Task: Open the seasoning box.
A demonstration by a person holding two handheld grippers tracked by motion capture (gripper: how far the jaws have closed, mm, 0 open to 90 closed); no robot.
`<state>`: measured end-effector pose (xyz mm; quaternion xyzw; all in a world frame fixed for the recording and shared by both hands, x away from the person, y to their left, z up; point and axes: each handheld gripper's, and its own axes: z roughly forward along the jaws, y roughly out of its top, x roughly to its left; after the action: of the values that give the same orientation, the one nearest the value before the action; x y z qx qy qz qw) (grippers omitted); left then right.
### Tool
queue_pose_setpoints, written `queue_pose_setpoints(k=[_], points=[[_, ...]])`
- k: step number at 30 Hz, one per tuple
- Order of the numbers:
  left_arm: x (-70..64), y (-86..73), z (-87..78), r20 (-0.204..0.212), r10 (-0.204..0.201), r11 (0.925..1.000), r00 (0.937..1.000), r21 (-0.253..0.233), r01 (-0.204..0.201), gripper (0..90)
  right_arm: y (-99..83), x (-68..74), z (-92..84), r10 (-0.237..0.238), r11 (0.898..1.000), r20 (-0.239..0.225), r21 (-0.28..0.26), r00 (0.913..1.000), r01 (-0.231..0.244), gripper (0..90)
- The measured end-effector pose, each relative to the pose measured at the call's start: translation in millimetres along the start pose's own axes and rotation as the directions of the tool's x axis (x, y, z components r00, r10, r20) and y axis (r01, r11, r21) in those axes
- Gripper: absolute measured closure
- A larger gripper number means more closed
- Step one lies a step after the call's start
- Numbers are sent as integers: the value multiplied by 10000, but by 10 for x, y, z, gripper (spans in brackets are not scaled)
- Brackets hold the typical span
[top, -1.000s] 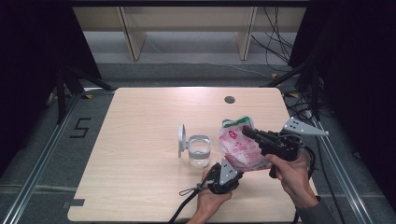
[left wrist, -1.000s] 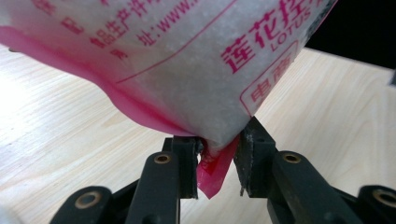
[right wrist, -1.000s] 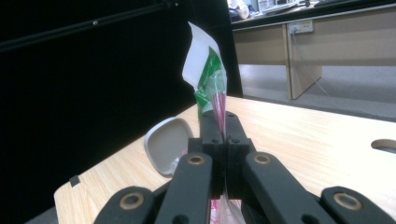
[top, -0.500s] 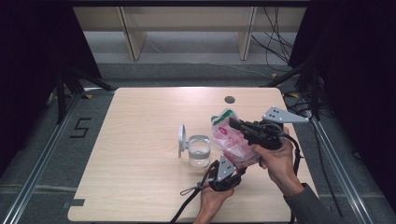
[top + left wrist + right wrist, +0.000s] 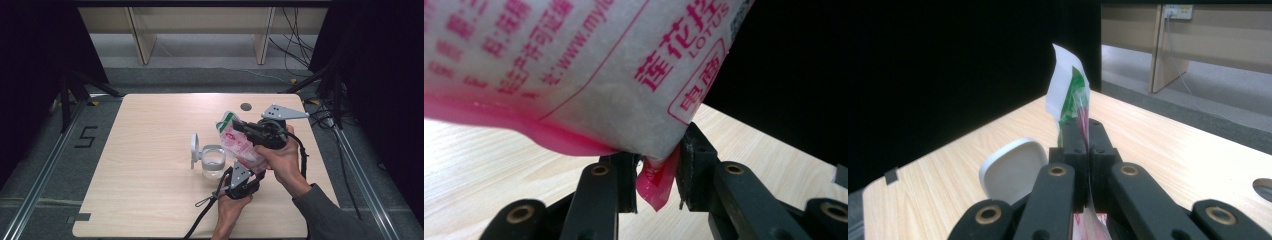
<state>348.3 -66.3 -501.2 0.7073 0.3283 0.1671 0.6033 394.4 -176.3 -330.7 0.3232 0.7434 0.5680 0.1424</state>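
Right gripper [image 5: 239,126] clamps bag [image 5: 240,145] top, now carried further left toward jar [image 5: 214,161]; left gripper [image 5: 241,172] pinches bottom corner. Print: "LOTUS".

A white bag [image 5: 241,144] printed with pink lettering and a green top; black grippers; pale wood-grain table [image 5: 150,200].

On the table [image 5: 150,200], a pink bag [image 5: 240,146] is held tilted between the right gripper [image 5: 239,126] at its two o'clock and the left gripper [image 5: 239,176] at its six o'clock, with a clear jar [image 5: 214,161] at its eight o'clock, lid [image 5: 194,149] standing beside.
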Motion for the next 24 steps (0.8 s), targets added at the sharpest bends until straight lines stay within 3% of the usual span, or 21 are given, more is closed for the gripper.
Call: queue_pose_setpoints(k=[1,2,14,18,19,20,24], points=[[2,4,1,-5,17,10000,10000,16,-17,723,2,-8,22,-214,9998,23,8,9998,214,900],[4,6,3,-53,70,10000,10000,24,-70,723,-3,9,45,-64,10000,6,-20,10000,64,900],[37,12,6,146,-183,9997,9997,-171,185,726,36,40,242,-299,9982,65,514,9995,295,900],[53,11,-2,149,-203,9995,9997,-227,206,727,47,57,301,-675,9958,117,632,9977,666,900],[54,9,-4,157,-195,9995,9997,-235,199,728,41,83,322,-455,9966,101,693,9989,447,900],[55,8,-3,183,-210,9994,9996,-256,215,728,44,83,335,-637,9947,128,818,9979,624,900],[50,7,-6,245,-205,9995,9995,-247,212,729,36,108,392,-580,9931,188,1034,9981,557,900]])
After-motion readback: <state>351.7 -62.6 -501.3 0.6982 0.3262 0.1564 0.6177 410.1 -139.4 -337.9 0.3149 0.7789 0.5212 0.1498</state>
